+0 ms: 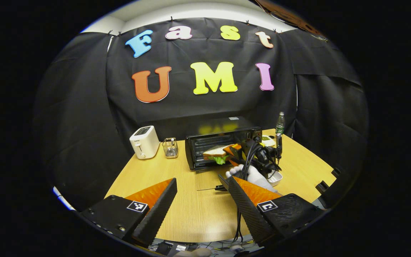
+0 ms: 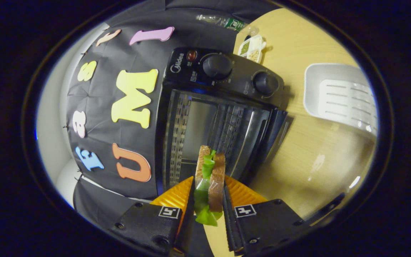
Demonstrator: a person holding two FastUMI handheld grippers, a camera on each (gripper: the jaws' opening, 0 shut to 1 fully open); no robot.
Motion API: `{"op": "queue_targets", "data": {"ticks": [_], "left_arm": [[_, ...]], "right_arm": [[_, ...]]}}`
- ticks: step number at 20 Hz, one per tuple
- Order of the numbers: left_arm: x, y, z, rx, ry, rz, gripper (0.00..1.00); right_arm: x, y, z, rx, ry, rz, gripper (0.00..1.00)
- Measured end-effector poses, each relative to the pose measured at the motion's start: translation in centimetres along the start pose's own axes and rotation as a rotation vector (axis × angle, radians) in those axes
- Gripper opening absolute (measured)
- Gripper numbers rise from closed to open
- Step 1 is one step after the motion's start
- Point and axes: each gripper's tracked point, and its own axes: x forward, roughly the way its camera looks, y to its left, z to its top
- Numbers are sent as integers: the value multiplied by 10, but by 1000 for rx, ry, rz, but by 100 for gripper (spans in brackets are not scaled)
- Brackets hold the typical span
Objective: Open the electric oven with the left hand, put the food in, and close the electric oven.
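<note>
- Electric oven (image 1: pixel 223 148) is seen at the far middle of the wooden table (image 1: pixel 191 210), its glass door (image 1: pixel 209 177) already lowered flat toward the near edge, so the opening step is judged done.
- Sandwich (image 2: pixel 209 178) is clamped between both fingers of the right gripper (image 2: pixel 208 203) and held at the mouth of the cavity, just in front of the wire rack; it has not yet been set down.
- Left gripper (image 1: pixel 201 200) is held well back over the table, fingers spread wide, nothing between them.
- Left to do, as judged: the sandwich placed on the rack and released, the right gripper withdrawn, the door lifted shut.
- White tray (image 2: pixel 341 96) lies beside the oven.
</note>
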Motion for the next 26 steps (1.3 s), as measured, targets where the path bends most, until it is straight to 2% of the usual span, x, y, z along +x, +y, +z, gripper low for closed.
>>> {"op": "queue_targets", "data": {"ticks": [5,7,8,12,16,17,18,19,22,23,24,26], "left_arm": [[9,8,8,-47,-22,8,96],[13,10,13,-70,-36,7,96],[15,11,15,-76,-37,7,96],[18,11,17,-83,-38,16,96],[16,9,13,-87,-29,16,96],[17,9,14,-91,-34,14,96],[18,8,16,-93,-37,17,96],[19,10,17,-93,-45,21,96],[20,9,23,-92,-59,26,96],[20,9,23,-90,-62,28,96],[20,8,24,-89,-67,28,96],[21,8,27,-90,-75,32,96]], "right_arm": [[30,-4,5,-98,-13,-31,39],[32,-9,6,-120,-17,-52,42],[34,-11,7,-123,-11,-55,39],[37,-18,9,-174,-9,-83,41],[33,-18,16,-401,-4,-136,56],[31,-13,20,-455,-10,-139,70],[31,-15,24,-507,-19,-163,80],[31,-18,29,-563,-20,-191,100],[23,-22,41,-725,-36,-251,95],[20,-20,45,-769,-39,-254,100],[17,-19,45,-787,-38,-254,95],[8,-12,47,-814,-30,-246,100]]}}
